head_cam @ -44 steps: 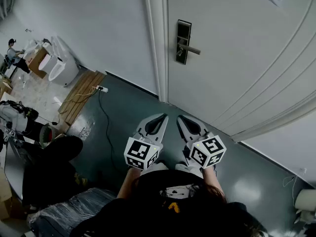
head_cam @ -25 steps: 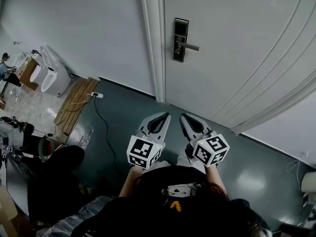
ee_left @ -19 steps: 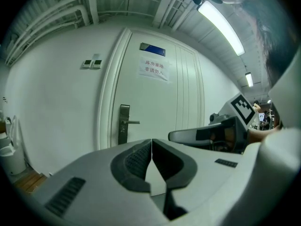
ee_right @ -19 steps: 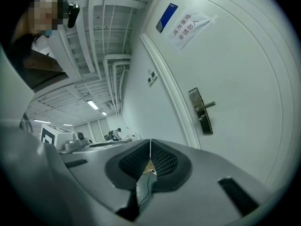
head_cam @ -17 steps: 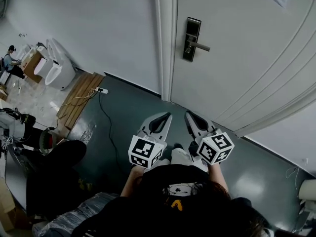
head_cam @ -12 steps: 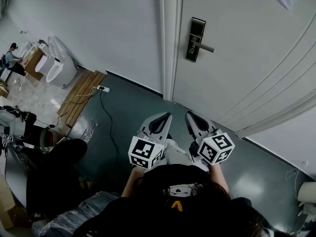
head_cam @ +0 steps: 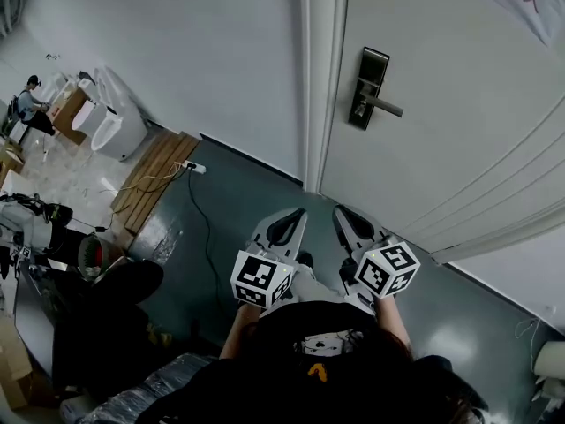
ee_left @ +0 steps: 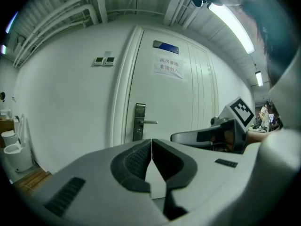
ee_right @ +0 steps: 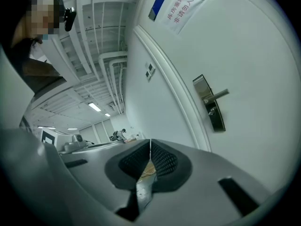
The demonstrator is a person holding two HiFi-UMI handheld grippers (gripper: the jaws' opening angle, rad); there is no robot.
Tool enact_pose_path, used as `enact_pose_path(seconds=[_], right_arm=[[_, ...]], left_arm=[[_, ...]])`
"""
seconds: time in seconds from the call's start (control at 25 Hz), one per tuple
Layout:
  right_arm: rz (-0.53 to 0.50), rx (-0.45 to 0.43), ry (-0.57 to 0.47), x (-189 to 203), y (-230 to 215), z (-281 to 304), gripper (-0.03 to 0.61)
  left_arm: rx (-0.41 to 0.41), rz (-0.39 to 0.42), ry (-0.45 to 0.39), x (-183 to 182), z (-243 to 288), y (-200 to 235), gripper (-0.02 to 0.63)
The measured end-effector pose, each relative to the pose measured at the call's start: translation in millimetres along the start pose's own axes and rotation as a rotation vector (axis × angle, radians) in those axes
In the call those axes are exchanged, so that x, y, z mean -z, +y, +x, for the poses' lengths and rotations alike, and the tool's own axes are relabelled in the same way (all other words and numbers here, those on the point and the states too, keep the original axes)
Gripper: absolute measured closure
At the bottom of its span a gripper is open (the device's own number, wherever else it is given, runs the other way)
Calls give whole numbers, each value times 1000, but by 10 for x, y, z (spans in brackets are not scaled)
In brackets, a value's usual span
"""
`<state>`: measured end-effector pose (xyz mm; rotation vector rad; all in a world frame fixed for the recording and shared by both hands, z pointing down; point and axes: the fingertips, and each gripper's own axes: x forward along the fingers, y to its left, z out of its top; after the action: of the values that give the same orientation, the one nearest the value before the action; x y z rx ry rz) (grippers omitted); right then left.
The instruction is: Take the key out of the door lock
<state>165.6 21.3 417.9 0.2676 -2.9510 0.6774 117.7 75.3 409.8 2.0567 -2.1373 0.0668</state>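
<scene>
Two tongs pressed together, well short of the door lock.

Both the left tongs (head_cam: 295,212) and the right tongs (head_cam: 341,210) are held side by side, low over the dark floor (head_cam: 229,210), each with its jaws closed tip to tip and nothing between them. They point toward the white door (head_cam: 459,122), well apart from it. The lock plate (head_cam: 370,87) sits far ahead on the door's left edge, just beside the frame (head_cam: 320,78). Its lever handle (head_cam: 385,106) sticks out to the right. The key is too small to make out. A paper sign (ee_left: 168,65) hangs higher on the door.
</scene>
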Motion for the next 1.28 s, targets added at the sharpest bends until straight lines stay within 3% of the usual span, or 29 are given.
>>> enact_pose_path(seconds=[0.72, 1.04, 1.28], right_arm=[[29, -18, 19, -478, -596, 1386, 569], [47, -43, 34, -501, -734, 1714, 569], [77, 9, 18, -512, -1019, 1655, 569]], left_arm=[[14, 15, 34, -307, 1031, 1123, 604], [14, 33, 55, -306, 1291, 1314, 604], [61, 42, 76, -272, 1564, 1246, 604]])
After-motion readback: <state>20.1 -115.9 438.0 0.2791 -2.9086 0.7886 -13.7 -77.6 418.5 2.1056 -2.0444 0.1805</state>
